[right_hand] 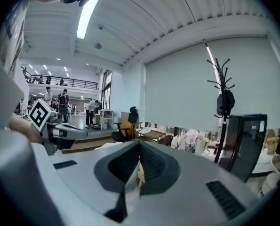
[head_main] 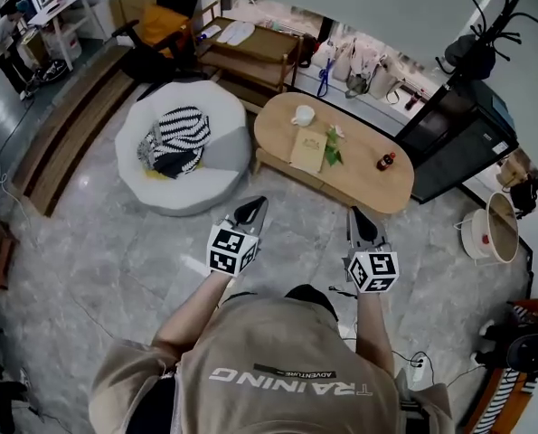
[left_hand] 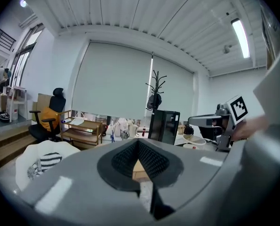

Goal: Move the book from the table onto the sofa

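Note:
A tan book (head_main: pixel 309 150) lies flat on the oval wooden table (head_main: pixel 278 125), between a white cup (head_main: pixel 303 115) and a green sprig (head_main: pixel 332 147). The round white sofa (head_main: pixel 223 174) stands left of the table and carries a black-and-white striped cushion (head_main: pixel 180 127). My left gripper (head_main: pixel 252 208) is held over the floor in front of the sofa, shut and with nothing in it. To its right, before the table, my right gripper (head_main: pixel 359 217) is shut too, holding nothing. Both are well short of the book. In the left gripper view the sofa (left_hand: pixel 24 159) shows at lower left.
A small red bottle (head_main: pixel 385 161) stands at the table's right end. A black cabinet (head_main: pixel 454 138) and coat rack (head_main: pixel 490 21) are at the right, a low wooden shelf (head_main: pixel 255 52) behind the table, a black chair (head_main: pixel 160 21) at the back left, wooden steps (head_main: pixel 65 134) at left.

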{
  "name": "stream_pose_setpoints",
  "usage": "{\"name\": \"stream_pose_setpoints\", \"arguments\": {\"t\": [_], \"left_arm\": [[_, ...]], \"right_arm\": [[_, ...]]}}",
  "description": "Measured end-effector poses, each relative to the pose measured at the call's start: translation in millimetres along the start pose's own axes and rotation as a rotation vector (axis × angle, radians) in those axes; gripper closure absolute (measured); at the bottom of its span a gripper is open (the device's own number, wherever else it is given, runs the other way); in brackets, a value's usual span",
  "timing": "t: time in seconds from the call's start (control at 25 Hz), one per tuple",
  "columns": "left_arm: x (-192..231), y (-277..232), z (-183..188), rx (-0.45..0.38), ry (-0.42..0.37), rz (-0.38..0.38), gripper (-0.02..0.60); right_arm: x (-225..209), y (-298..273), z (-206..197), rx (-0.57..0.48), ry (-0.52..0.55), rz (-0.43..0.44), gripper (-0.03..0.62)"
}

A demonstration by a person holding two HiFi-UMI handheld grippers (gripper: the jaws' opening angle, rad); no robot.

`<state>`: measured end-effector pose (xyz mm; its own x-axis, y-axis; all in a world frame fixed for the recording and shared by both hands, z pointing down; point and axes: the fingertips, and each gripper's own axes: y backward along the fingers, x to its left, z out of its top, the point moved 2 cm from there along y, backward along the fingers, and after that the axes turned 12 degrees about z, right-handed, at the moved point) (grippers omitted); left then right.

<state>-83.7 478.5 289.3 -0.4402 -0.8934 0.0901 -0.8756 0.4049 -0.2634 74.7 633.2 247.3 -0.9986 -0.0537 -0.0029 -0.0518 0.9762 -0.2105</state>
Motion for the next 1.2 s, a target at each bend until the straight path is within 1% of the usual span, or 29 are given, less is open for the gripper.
{"name": "stream_pose_setpoints", "arguments": {"t": [0.12,0.28,0.48,0.6,0.76,1.04,1.2], "left_arm": [[13,-5,-10,0.023,0.024,0.018,0.575],[26,-22,-16,0.027,0.035,0.046,0.575],[22,-53,-15,0.040,0.034,0.063,0.575],[10,-76,-1,0.049,0.016,0.060,0.575],[2,-117,22,0.022,-0.021,0.064,0.575],[-21,-185,41,0.006,-0.031,0.071,0.575],[-29,-212,49,0.000,-0.030,0.073,0.575]], "right_arm": [[-1,-10,-10,0.029,-0.012,0.012,0.589],[-17,-29,-13,0.043,-0.002,0.019,0.589],[-51,-50,-18,0.030,-0.020,0.034,0.589],[-77,-60,-17,0.027,-0.028,0.043,0.589],[-116,-75,-10,0.016,-0.013,0.064,0.589],[-173,-91,-15,0.009,-0.015,0.101,0.589],[-197,-102,-16,0.018,0.024,0.123,0.589]]}}
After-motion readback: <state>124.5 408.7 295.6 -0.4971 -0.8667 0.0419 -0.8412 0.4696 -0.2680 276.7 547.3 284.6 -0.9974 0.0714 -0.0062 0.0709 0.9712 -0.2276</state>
